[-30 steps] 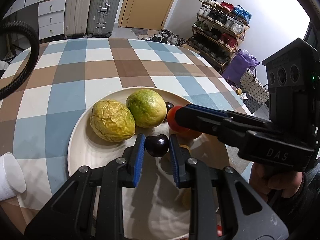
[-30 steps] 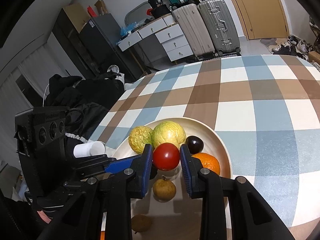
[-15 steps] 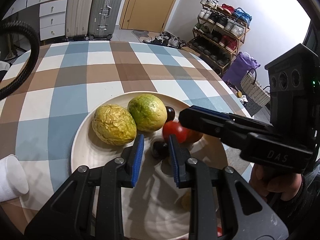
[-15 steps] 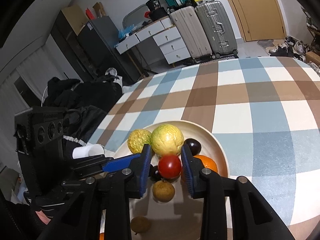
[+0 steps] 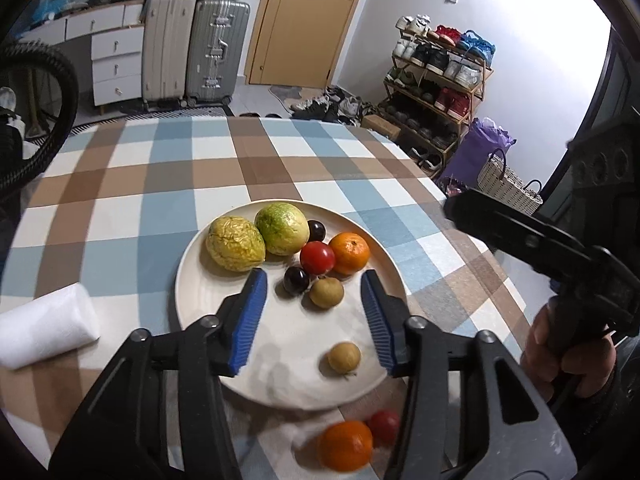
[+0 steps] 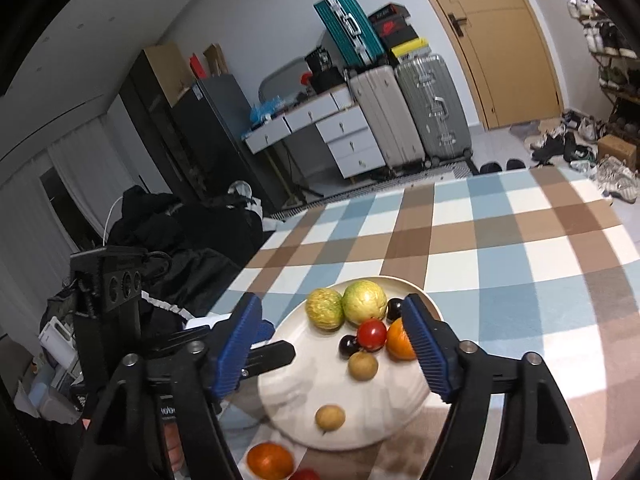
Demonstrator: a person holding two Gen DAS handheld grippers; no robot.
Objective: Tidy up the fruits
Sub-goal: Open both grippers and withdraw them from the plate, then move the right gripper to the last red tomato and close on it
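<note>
Both claws now spread wide, empty, pulled back above the plate (image 5: 192,256). Left claw (image 5: 312,316) has let go of the dark plum (image 5: 296,280); right claw (image 6: 340,350) has released the red tomato (image 6: 372,334). Both fruits rest mid-plate, touching, beside the orange (image 5: 349,253). Near desk (image 5: 120,208) edge: another orange (image 5: 346,445) and a red fruit, blurred, probably a tomato.

no legible txt in either view, no labels, brands, nos. or signs readable
</note>
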